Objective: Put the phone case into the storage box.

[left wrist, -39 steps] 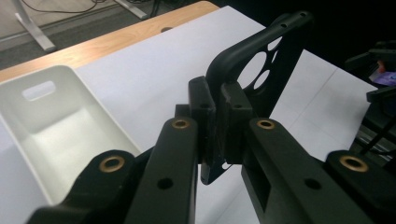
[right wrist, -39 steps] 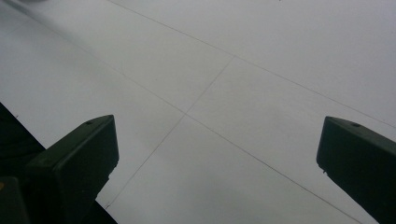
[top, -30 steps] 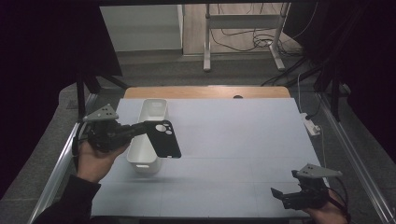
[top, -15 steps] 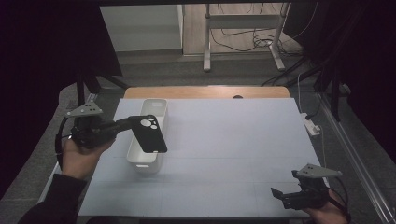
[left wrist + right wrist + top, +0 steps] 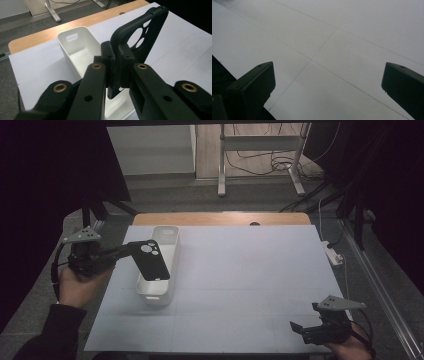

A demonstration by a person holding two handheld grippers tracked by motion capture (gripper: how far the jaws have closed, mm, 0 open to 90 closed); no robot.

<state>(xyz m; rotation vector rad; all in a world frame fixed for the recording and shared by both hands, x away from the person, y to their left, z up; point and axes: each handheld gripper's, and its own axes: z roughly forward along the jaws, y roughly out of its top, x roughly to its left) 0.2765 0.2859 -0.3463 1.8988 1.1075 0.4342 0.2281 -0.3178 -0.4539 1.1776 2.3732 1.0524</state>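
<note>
A black phone case (image 5: 150,260) with round camera cut-outs hangs over a long white bin (image 5: 160,265) at the table's left. My left gripper (image 5: 129,249) is shut on the case's edge, holding it up above the bin. In the left gripper view the case (image 5: 140,37) stands upright between the jaws with the bin (image 5: 80,50) behind and below it. My right gripper (image 5: 300,327) rests low at the table's front right corner, open, with nothing between its fingers (image 5: 252,85).
A pale sheet (image 5: 250,280) covers the table, with a wooden strip (image 5: 220,218) along the far edge. A white power strip (image 5: 332,252) lies off the right side. Desk legs and cables (image 5: 260,165) stand on the floor beyond.
My left gripper has drawn back to the left and lifted slightly, carrying the phone case with it over the bin. The right gripper has stayed put.
</note>
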